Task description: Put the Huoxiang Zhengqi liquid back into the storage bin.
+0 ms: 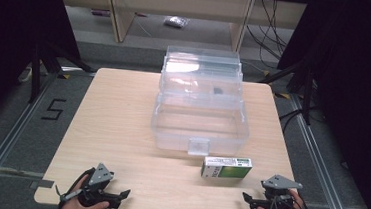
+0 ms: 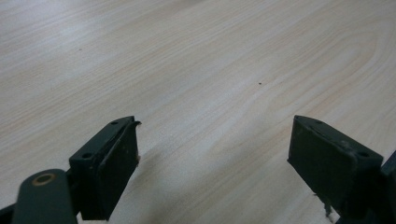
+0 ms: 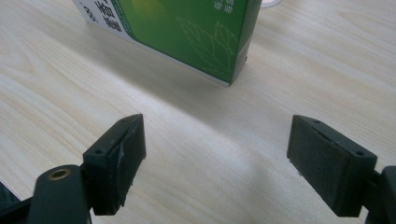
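A green and white carton (image 1: 226, 167) lies on its side on the wooden table (image 1: 121, 124), just in front of a clear plastic storage box (image 1: 200, 120) whose lid stands open. My right gripper (image 1: 247, 200) rests open near the front right edge, a short way from the carton (image 3: 187, 32), with nothing between its jaws. My left gripper (image 1: 125, 194) sits open at the front left, over bare wood (image 2: 210, 84). A hand holds each gripper.
The clear box looks empty and takes up the middle and back of the table. Dark grey floor with metal rails (image 1: 5, 140) surrounds the table. Wooden shelving legs (image 1: 118, 14) and cables (image 1: 271, 36) stand beyond the far edge.
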`<state>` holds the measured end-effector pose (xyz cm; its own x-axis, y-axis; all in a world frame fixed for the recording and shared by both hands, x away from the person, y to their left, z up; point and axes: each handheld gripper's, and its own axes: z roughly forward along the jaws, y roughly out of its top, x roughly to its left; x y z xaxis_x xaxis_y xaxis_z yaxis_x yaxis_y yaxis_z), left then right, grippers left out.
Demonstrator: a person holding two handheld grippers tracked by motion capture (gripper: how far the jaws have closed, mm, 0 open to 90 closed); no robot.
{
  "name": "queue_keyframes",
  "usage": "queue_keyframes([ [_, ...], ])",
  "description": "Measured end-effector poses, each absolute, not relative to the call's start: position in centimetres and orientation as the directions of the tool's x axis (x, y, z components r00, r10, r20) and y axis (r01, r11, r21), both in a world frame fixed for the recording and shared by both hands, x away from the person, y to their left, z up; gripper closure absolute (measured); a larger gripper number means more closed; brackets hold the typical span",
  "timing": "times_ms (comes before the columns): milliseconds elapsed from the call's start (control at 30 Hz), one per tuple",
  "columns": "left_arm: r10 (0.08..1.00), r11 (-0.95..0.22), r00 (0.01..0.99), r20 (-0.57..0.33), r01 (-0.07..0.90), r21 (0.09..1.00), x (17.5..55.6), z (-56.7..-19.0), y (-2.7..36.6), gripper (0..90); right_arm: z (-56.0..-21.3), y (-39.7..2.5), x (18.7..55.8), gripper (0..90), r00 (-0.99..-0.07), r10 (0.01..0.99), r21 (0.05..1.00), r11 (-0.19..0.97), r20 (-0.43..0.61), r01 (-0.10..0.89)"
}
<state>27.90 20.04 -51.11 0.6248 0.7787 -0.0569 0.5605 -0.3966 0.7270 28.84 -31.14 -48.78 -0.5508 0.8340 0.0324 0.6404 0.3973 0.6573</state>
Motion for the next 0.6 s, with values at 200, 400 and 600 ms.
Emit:
queue_keyframes([
  [200, 0.778, -0.397, 0.626, -0.061, 0.564, 0.724, 27.9, -51.1, 20.0, 15.4, -48.7, -31.2, 28.9, 20.4, -0.553, 0.833, 0.671, 0.415, -0.01, 0.614],
  [400, 0.77, -0.417, 0.636, -0.051, 0.562, 0.714, 27.9, -51.1, 20.1, 15.4, -48.3, -31.2, 28.9, 20.3, -0.551, 0.835, 0.672, 0.411, -0.006, 0.616],
  [600, 0.776, -0.401, 0.628, -0.059, 0.563, 0.722, 27.9, -51.2, 20.1, 15.4, -47.6, -31.0, 28.7, 19.9, -0.547, 0.837, 0.664, 0.397, 0.021, 0.634],
])
